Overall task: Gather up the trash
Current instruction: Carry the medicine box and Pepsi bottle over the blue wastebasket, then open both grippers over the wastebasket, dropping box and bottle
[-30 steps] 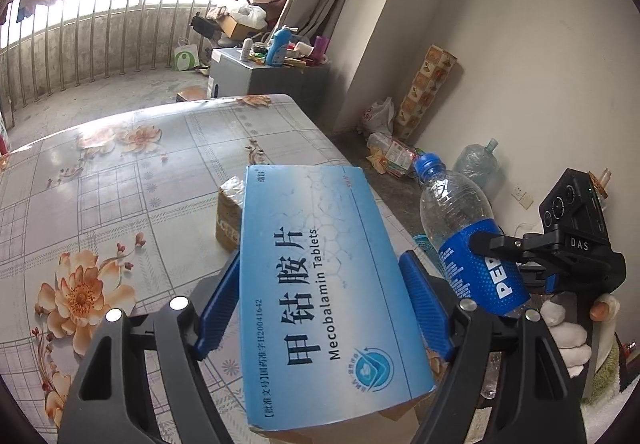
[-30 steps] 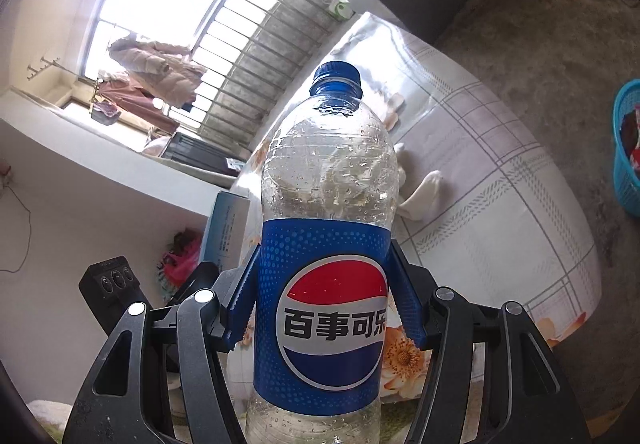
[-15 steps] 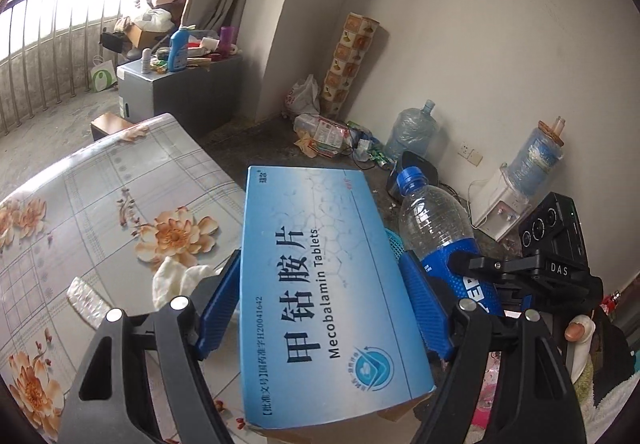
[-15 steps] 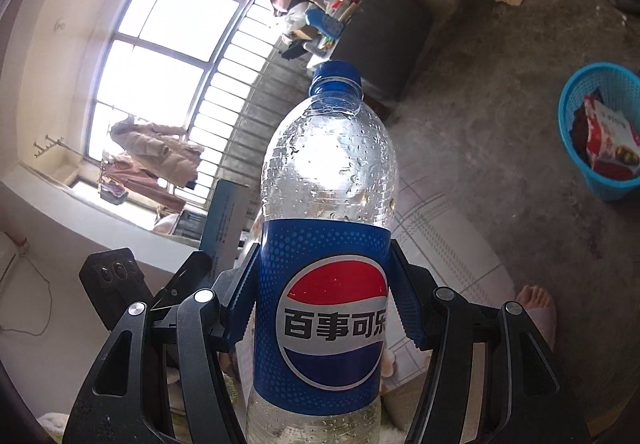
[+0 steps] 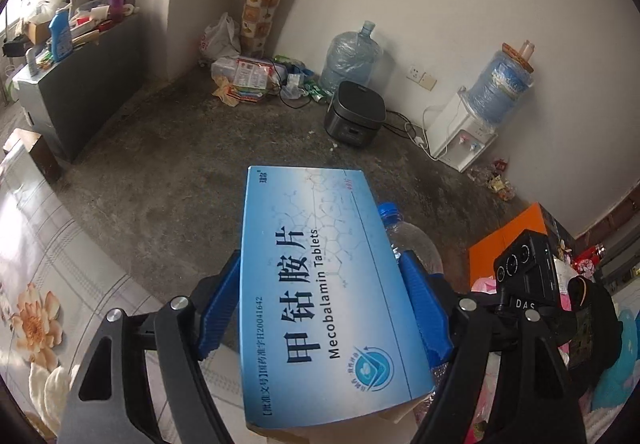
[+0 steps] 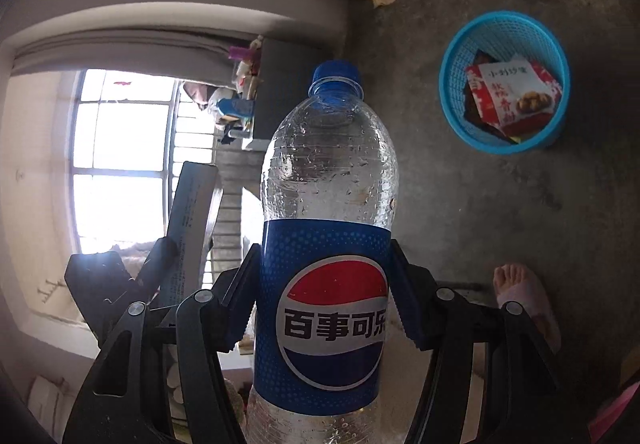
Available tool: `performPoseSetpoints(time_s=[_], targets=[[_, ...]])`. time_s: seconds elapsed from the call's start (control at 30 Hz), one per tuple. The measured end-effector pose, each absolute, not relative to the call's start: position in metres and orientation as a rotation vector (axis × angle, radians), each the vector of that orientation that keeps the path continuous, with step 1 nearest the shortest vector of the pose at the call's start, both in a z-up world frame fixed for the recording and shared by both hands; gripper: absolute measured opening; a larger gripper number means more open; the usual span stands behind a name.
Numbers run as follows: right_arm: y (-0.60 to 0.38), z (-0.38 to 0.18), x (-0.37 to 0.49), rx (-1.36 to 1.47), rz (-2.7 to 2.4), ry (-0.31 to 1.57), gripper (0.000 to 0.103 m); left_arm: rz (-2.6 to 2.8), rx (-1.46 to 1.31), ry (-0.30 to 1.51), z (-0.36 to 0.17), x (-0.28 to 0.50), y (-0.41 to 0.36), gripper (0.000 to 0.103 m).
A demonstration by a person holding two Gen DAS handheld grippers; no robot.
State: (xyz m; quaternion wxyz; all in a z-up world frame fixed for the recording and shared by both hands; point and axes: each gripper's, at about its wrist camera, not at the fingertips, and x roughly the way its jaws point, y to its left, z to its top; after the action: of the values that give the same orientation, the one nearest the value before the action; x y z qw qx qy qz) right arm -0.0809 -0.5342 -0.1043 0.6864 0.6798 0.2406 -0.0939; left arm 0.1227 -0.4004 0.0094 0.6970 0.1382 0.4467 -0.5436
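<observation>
Both hands swing off table toward floor; left gripper point(image 5: 320, 308) clenched on tablet box point(image 5: 320, 284); right gripper point(image 6: 324, 296) grasping bottle point(image 6: 328, 244); blue basket point(image 6: 452, 100) now ahead, drop next.

A black cooker point(image 5: 354, 114) sits near a water dispenser point(image 5: 464, 134); beside it, perhaps cables.
</observation>
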Motion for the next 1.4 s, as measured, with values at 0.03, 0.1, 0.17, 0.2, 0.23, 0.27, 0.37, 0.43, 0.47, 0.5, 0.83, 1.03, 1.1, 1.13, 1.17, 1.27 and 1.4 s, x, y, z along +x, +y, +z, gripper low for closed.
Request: performPoseSetpoints(time_s=[0.03, 0.1, 0.17, 0.2, 0.23, 0.27, 0.37, 0.43, 0.47, 0.5, 0.83, 1.03, 1.1, 1.13, 1.17, 1.27, 1.4], targets=[[-0.541, -0.116, -0.084, 1.576, -0.214, 0.525, 0.057, -1.219, 0.335, 1.008, 0.003, 0.122, -0.416, 0.075], [-0.555, -0.139, -0.084, 1.685, -0.222, 0.503, 0.057, -1.242, 0.381, 1.042, -0.013, 0.122, -0.450, 0.075], [-0.570, -0.166, -0.087, 1.803, -0.238, 0.480, 0.057, -1.244, 0.444, 1.065, -0.031, 0.120, -0.482, 0.075], [-0.579, -0.178, -0.088, 1.856, -0.247, 0.464, 0.057, -1.248, 0.474, 1.074, -0.040, 0.120, -0.498, 0.075], [-0.586, -0.190, -0.089, 1.902, -0.251, 0.443, 0.057, -1.247, 0.506, 1.084, -0.049, 0.120, -0.512, 0.075], [-0.594, -0.202, -0.091, 1.956, -0.276, 0.424, 0.057, -1.246, 0.536, 1.093, -0.059, 0.119, -0.528, 0.076], [-0.622, -0.241, -0.089, 2.104, -0.306, 0.337, 0.060, -1.239, 0.604, 1.114, -0.088, 0.122, -0.574, 0.077], [-0.638, -0.274, -0.084, 2.223, -0.304, 0.257, 0.061, -1.249, 0.639, 1.120, -0.105, 0.124, -0.603, 0.077], [-0.645, -0.288, -0.082, 2.256, -0.321, 0.223, 0.065, -1.243, 0.649, 1.109, -0.112, 0.125, -0.616, 0.078], [-0.653, -0.300, -0.079, 2.262, -0.350, 0.213, 0.068, -1.233, 0.650, 1.096, -0.118, 0.127, -0.627, 0.079], [-0.653, -0.309, -0.090, 2.226, -0.532, 0.131, 0.072, -1.207, 0.531, 1.084, -0.118, 0.153, -0.621, 0.080], [-0.659, -0.289, -0.084, 2.177, -0.472, 0.084, 0.072, -1.197, 0.443, 1.021, -0.078, 0.158, -0.582, 0.080], [-0.656, -0.282, -0.081, 2.147, -0.470, 0.103, 0.072, -1.201, 0.406, 0.998, -0.061, 0.158, -0.563, 0.080], [-0.654, -0.278, -0.080, 2.119, -0.476, 0.127, 0.072, -1.201, 0.383, 0.990, -0.053, 0.158, -0.553, 0.080], [-0.651, -0.273, -0.078, 2.085, -0.476, 0.157, 0.072, -1.206, 0.365, 0.984, -0.045, 0.157, -0.543, 0.080], [-0.635, -0.257, -0.072, 1.985, -0.471, 0.258, 0.072, -1.219, 0.319, 0.943, -0.020, 0.153, -0.510, 0.080], [-0.612, -0.223, -0.065, 1.777, -0.496, 0.389, 0.072, -1.213, 0.272, 0.885, 0.007, 0.148, -0.465, 0.080]])
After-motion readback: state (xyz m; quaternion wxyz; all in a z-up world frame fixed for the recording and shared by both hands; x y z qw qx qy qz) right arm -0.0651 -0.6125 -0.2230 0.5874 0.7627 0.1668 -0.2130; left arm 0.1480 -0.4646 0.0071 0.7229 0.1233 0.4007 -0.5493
